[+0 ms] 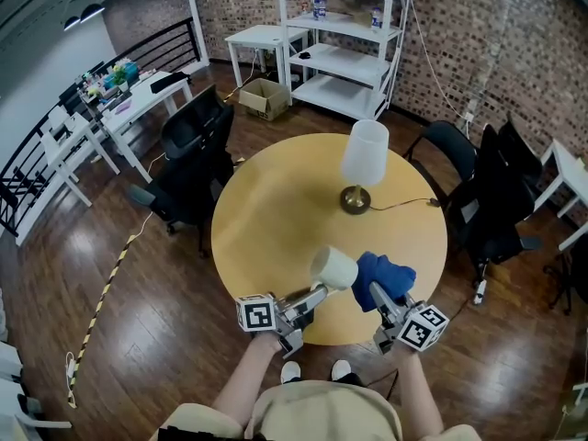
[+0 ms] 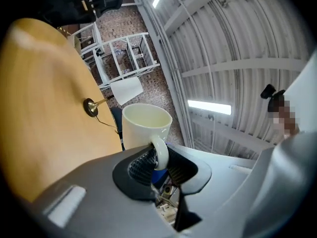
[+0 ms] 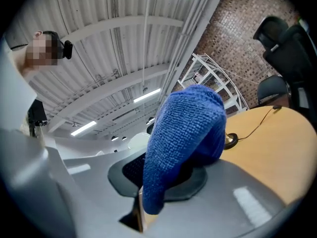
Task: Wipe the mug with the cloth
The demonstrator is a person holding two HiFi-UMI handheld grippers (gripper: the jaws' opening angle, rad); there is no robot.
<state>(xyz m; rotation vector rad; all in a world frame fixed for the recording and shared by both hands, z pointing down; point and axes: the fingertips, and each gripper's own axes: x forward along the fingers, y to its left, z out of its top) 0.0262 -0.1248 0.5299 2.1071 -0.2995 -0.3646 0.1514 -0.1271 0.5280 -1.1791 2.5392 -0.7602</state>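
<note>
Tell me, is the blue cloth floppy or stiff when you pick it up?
Probably floppy: the blue cloth bunches and folds over the right tool that pinches it. Its fuzzy weave looks grippy, so it likely won't slip out. It seems light and soft, so it's unlikely to break.

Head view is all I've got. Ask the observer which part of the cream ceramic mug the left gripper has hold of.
Observer: The left gripper is shut on the cream ceramic mug by its handle, which sits between the jaws.
Operator: Anything inside the mug?
Observer: No, the left gripper view looks into its mouth and it appears empty.
Operator: How is the blue terry cloth held?
Observer: The right gripper is shut on the blue terry cloth. Most of the cloth bunches beyond the jaws, and a short tail hangs out behind them.
</note>
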